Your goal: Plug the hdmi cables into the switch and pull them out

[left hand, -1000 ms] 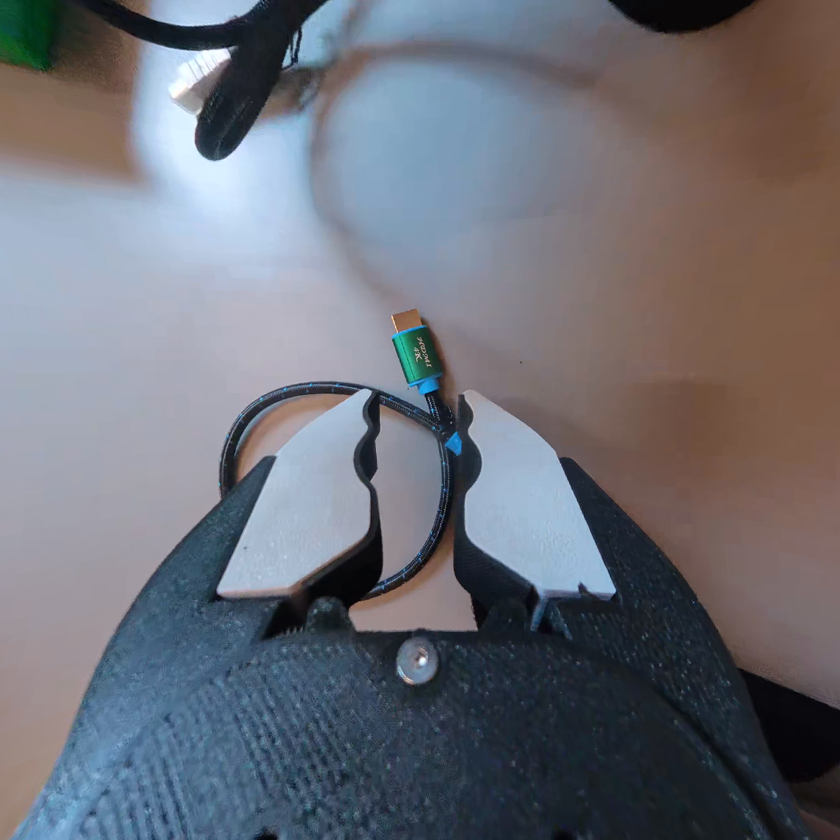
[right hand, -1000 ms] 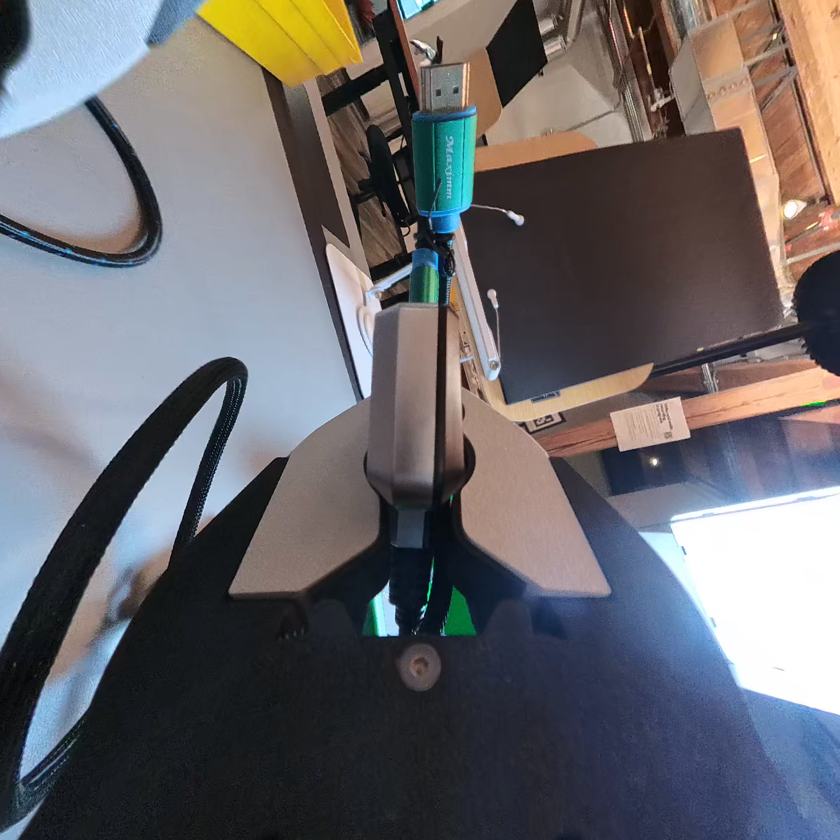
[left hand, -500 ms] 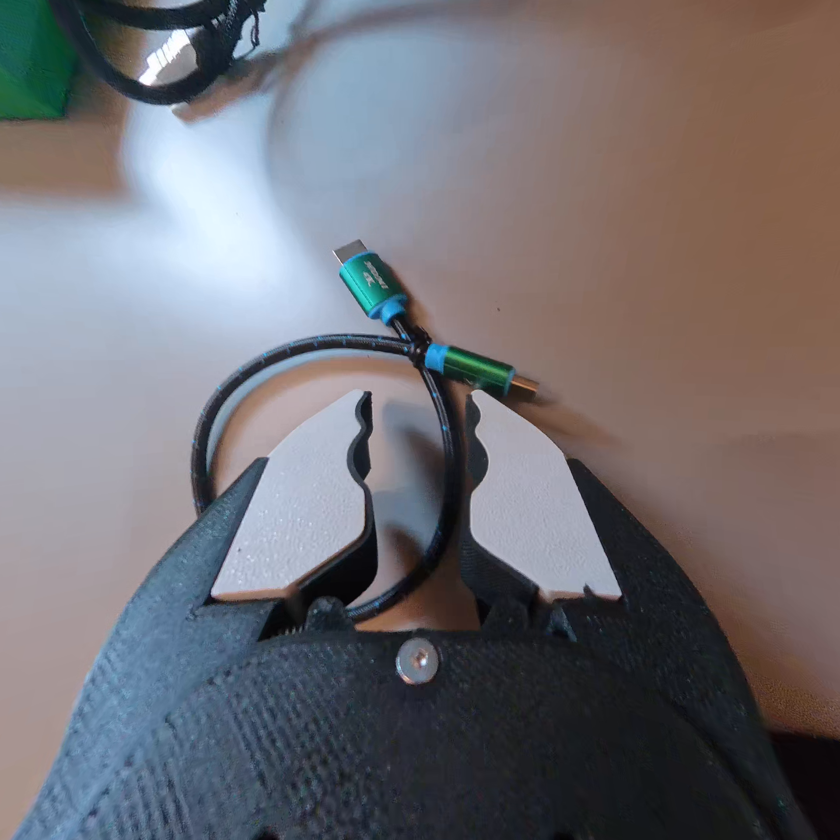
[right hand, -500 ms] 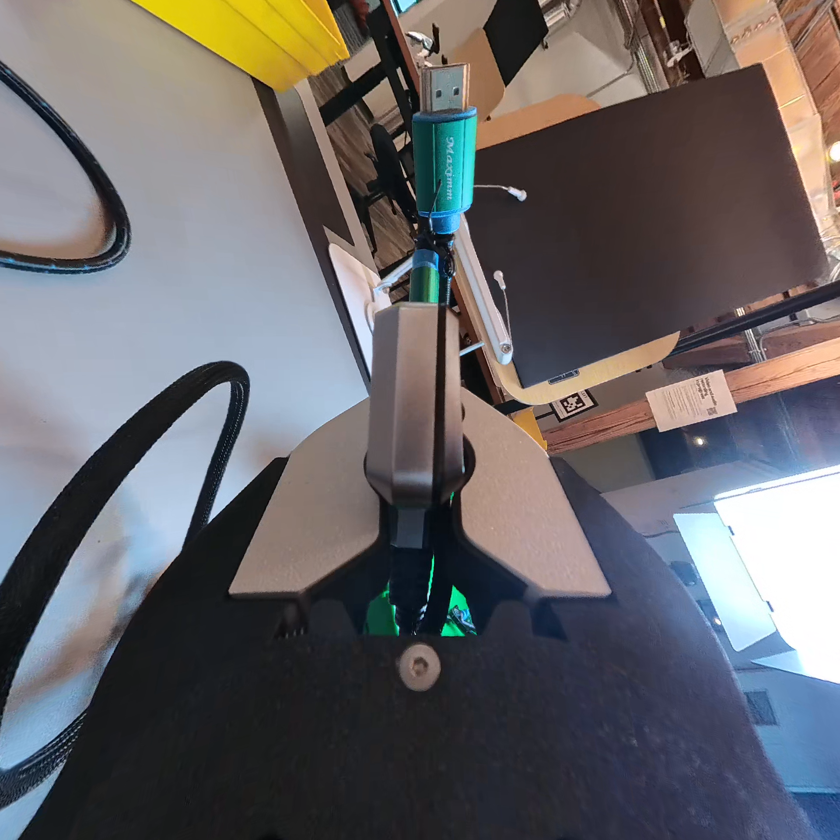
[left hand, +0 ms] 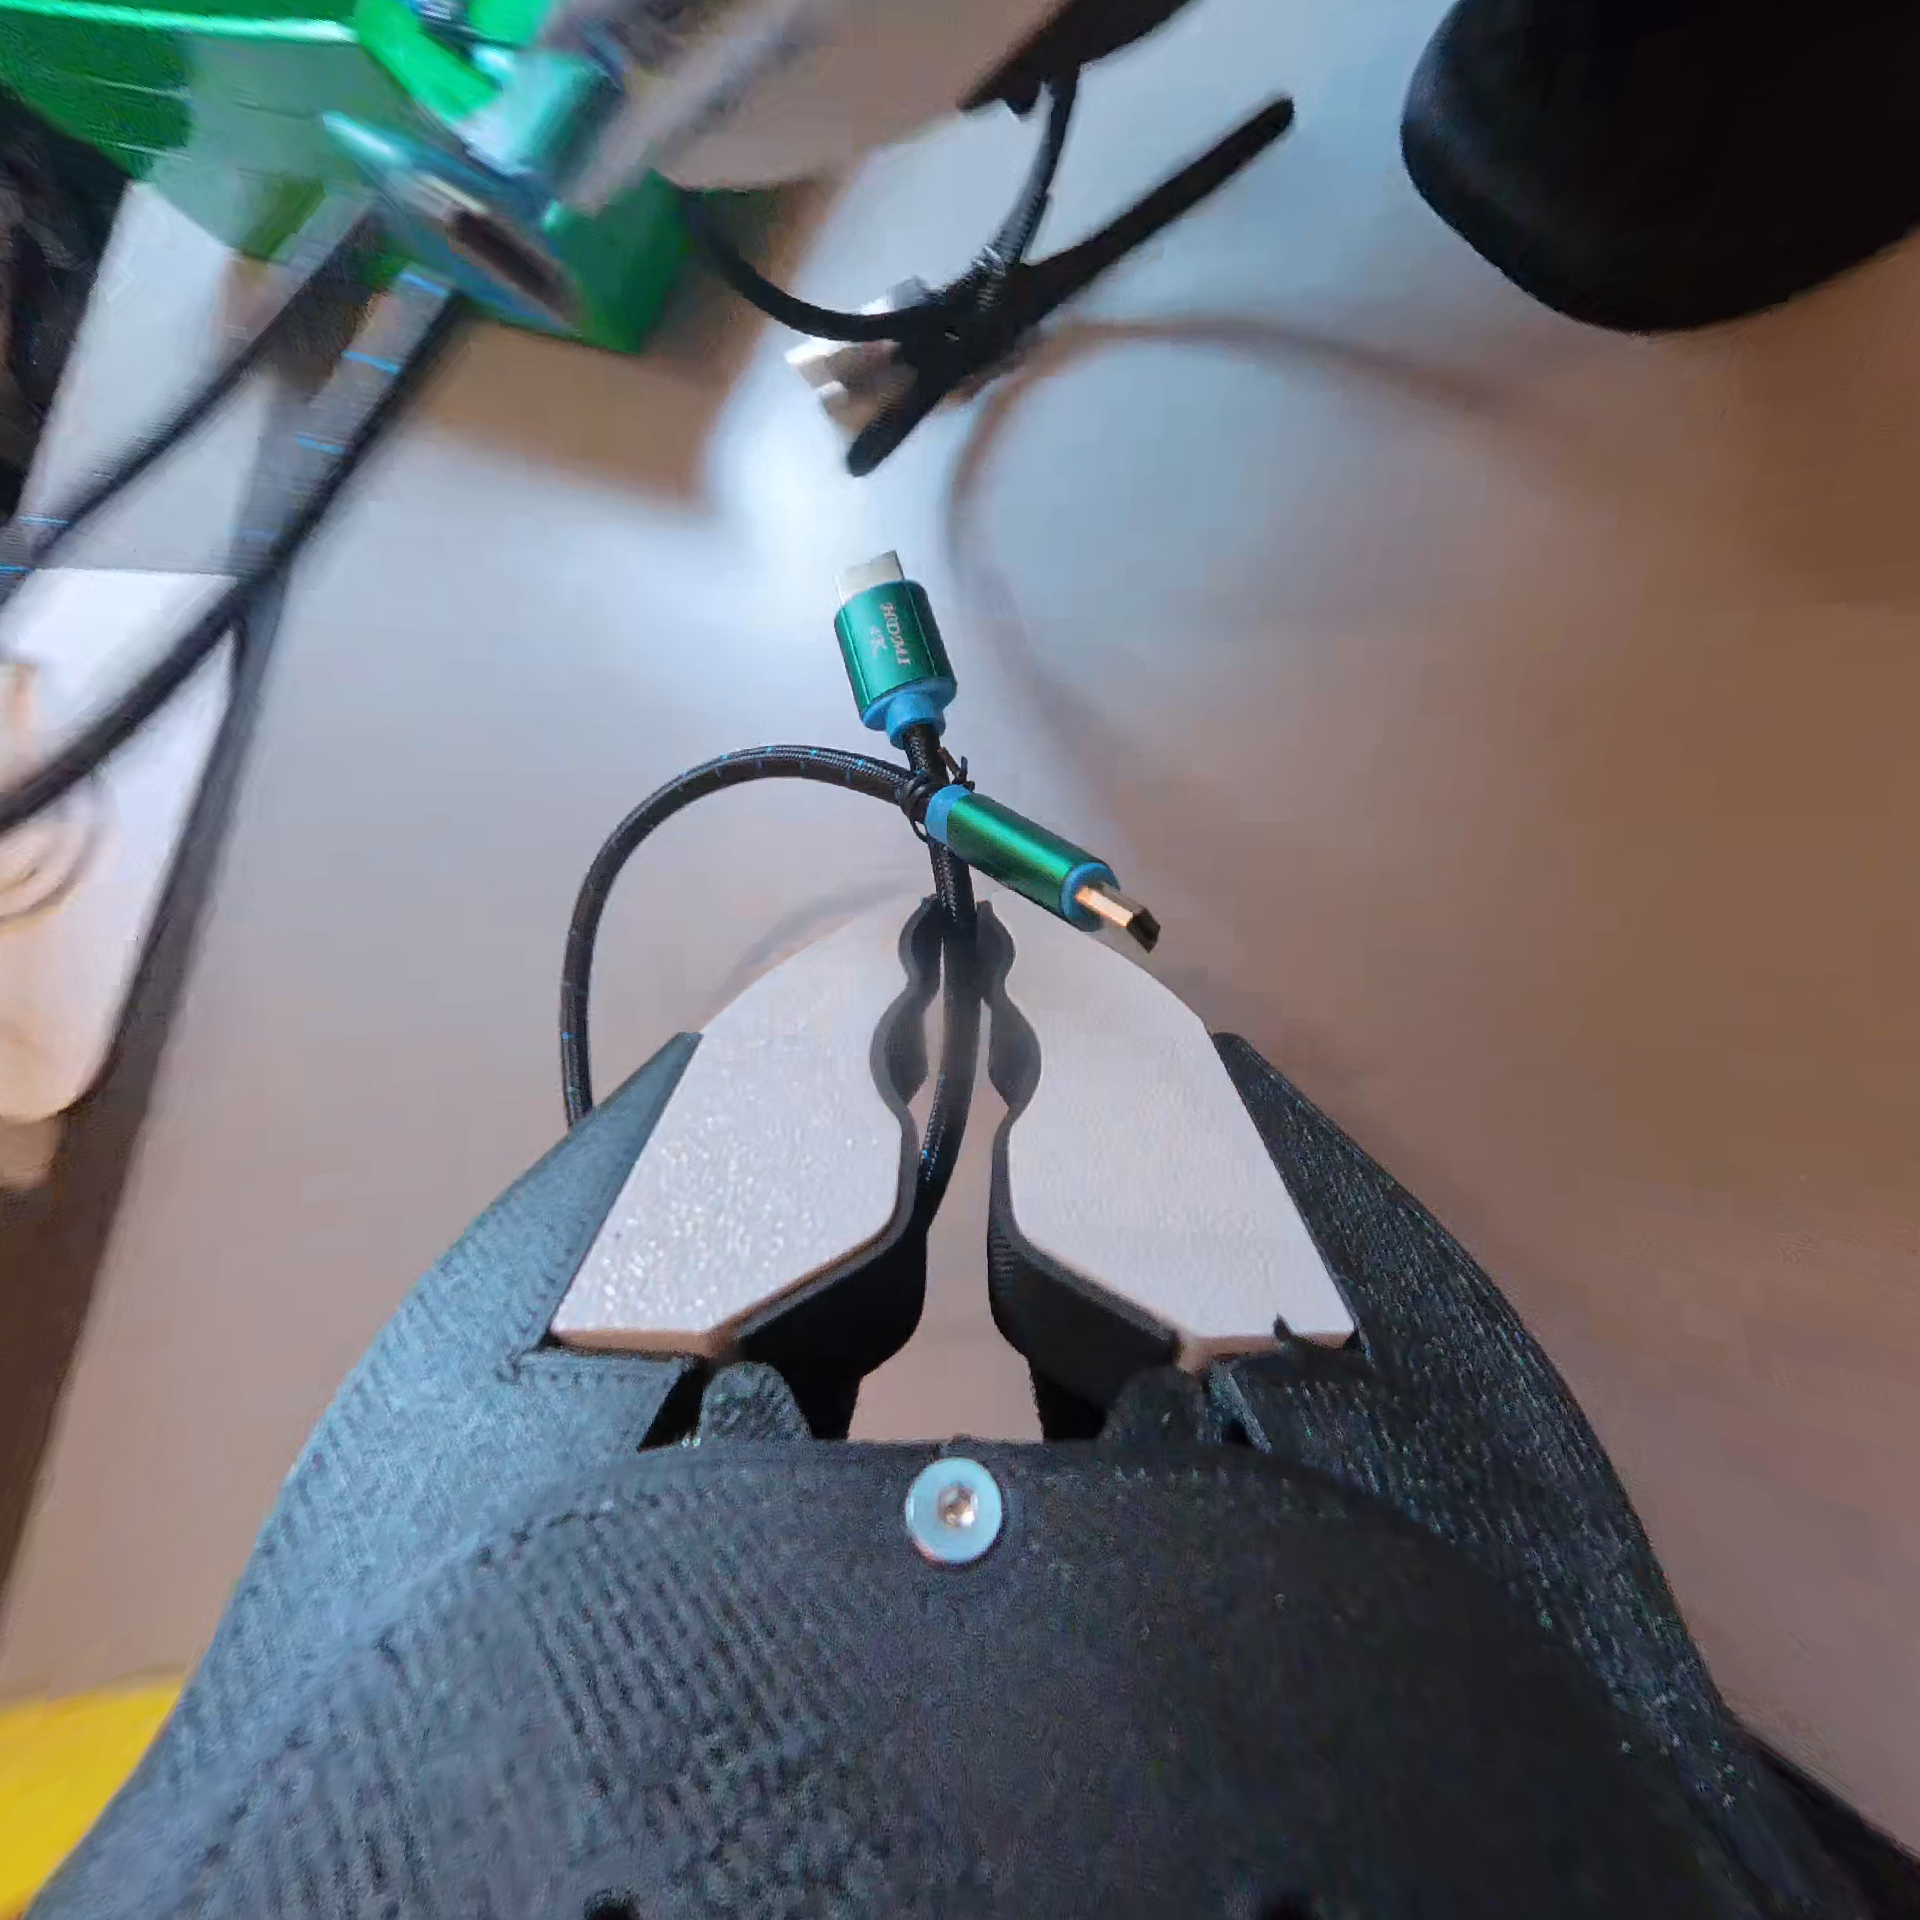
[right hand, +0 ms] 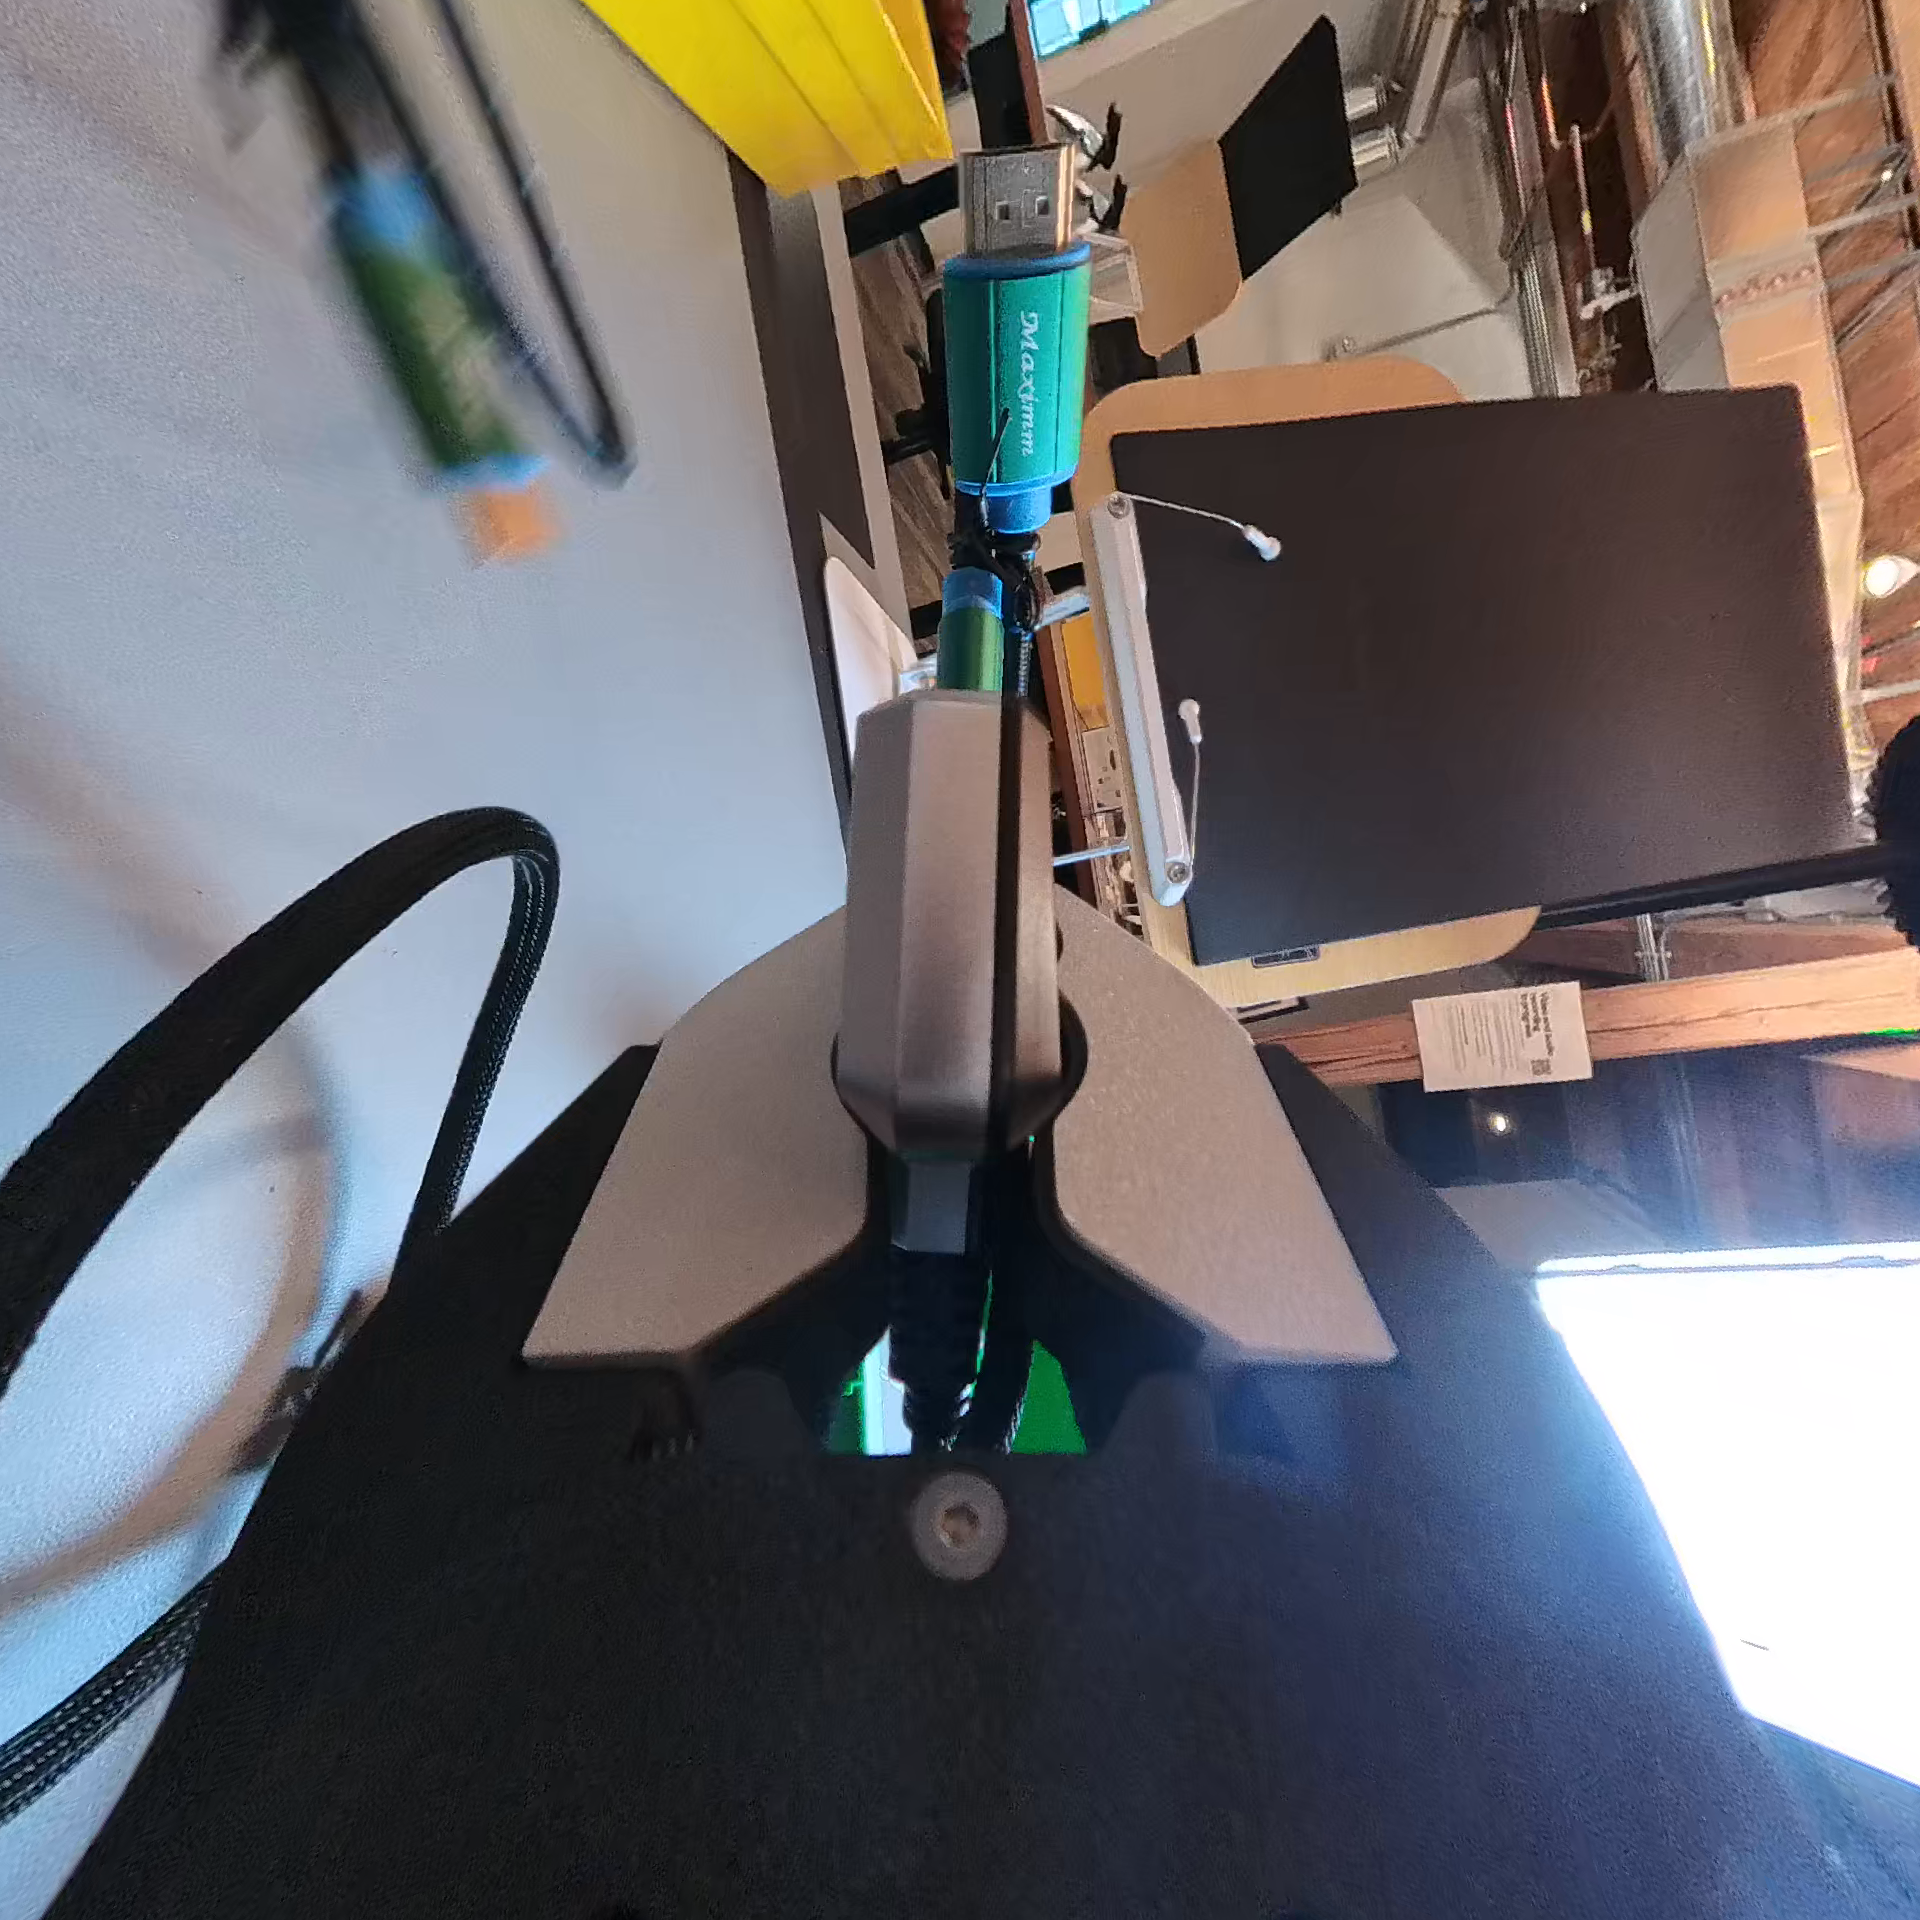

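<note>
Two hand-held tongs in black printed plastic

The left tongs (left hand: 958,914) have a coarse, layered black shell, pale grey textured finger plates with wavy black inner edges, and one silver screw at the centre. The right tongs (right hand: 956,727) match: black body, grey plates, a dull screw below.

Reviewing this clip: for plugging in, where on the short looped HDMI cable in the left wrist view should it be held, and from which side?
Better on a green plug shell than the braid. The left hand-held gripper is shut on the short HDMI cable below the tie, leaving both plugs free to swing. Come from behind the upright plug, gripping its flat faces with the metal tip pointing forward.
</note>
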A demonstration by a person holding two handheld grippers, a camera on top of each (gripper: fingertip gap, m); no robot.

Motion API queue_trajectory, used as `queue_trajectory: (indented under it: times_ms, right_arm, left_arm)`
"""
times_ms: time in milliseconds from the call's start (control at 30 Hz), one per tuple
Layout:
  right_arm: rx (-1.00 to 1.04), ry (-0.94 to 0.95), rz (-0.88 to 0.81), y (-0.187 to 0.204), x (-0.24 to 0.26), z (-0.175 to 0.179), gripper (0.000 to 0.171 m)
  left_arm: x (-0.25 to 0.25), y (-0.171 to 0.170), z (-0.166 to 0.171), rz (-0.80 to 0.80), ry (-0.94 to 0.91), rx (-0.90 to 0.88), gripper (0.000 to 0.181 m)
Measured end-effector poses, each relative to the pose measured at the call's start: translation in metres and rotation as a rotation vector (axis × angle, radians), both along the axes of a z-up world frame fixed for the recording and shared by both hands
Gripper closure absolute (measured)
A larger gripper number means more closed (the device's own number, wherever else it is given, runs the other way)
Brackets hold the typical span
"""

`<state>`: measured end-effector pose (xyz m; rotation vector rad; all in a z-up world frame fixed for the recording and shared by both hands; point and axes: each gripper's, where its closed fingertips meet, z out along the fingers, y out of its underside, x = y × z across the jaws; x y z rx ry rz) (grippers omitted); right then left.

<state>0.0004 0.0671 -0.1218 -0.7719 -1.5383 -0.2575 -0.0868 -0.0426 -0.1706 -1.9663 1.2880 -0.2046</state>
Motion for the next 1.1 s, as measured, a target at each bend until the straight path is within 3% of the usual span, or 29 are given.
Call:
queue_trajectory:
  times_ms: [167, 233, 367, 500, 633, 1033, 1100]
  right_arm:
    - [0.076, -0.091, 0.026, -0.010, -0.011, -0.012, 0.148]
    - [0.099, -0.122, 0.061, -0.019, -0.020, -0.017, 0.148]
    - [0.111, -0.144, 0.105, -0.035, -0.036, -0.023, 0.148]
    - [0.068, -0.114, 0.107, -0.035, -0.029, -0.022, 0.148]
    - [0.018, -0.077, 0.111, -0.029, -0.022, -0.017, 0.148]
    - [0.042, -0.108, 0.144, -0.036, -0.026, -0.021, 0.148]
    - [0.063, -0.121, 0.145, -0.037, -0.026, -0.023, 0.148]
  left_arm:
    - [-0.045, -0.029, 0.093, 0.077, -0.006, 0.135, 0.174]
    - [-0.046, -0.036, 0.115, 0.072, 0.033, 0.153, 0.174]
    - [-0.015, -0.023, 0.087, -0.012, 0.241, 0.066, 0.174]
    - [0.006, -0.012, 0.055, -0.090, 0.312, -0.041, 0.174]
    - [0.022, -0.011, 0.058, -0.144, 0.240, -0.067, 0.174]
    - [0.011, -0.028, 0.038, -0.313, 0.303, -0.241, 0.174]
    - [0.018, -0.023, 0.042, -0.303, 0.240, -0.241, 0.174]
